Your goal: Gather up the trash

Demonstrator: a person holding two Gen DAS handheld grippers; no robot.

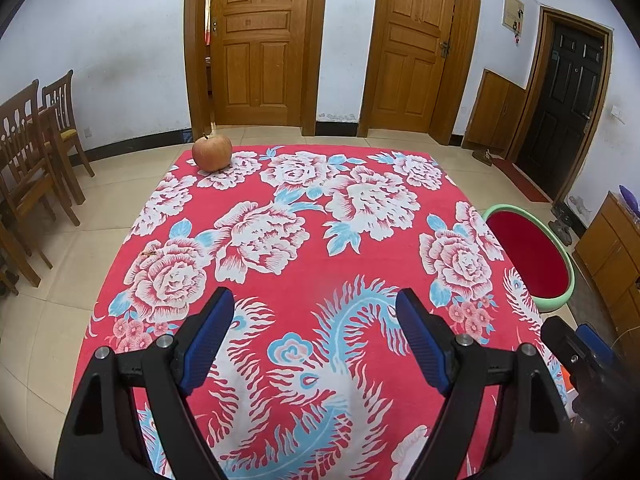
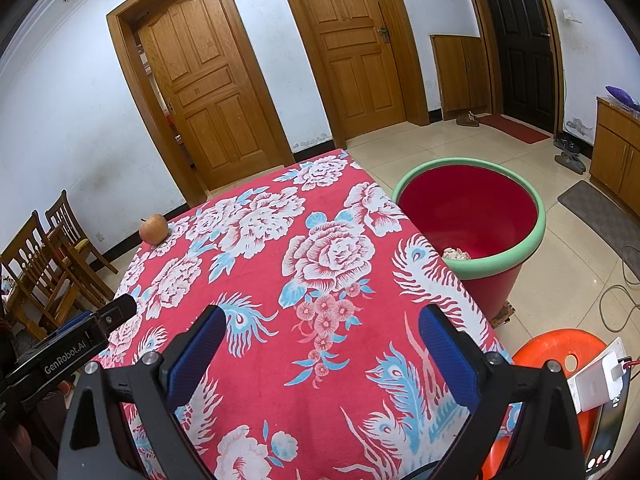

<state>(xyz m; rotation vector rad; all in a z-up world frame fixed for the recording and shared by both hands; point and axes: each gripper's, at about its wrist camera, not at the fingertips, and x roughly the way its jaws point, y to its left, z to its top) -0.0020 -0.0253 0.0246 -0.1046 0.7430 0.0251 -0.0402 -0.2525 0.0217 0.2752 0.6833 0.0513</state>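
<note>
One round apple (image 1: 212, 153), smooth, red and yellow, sitting alone at 11 o'clock on the far corner of the table. One red cloth (image 1: 304, 256) with white and blue flowers spread flat over the top. One round red bucket (image 2: 472, 216) with a soft green rim, down on the floor at 2 o'clock, just beside the table; one crumpled pale scrap (image 2: 456, 255) inside. Two grippers: left gripper (image 1: 316, 336) spread wide, holding nothing; right gripper (image 2: 322, 356) spread wide too, holding nothing. Bumpy blue pads (image 2: 196, 356) on black arms. Two wooden chairs (image 1: 36, 152) at 9 o'clock.
</note>
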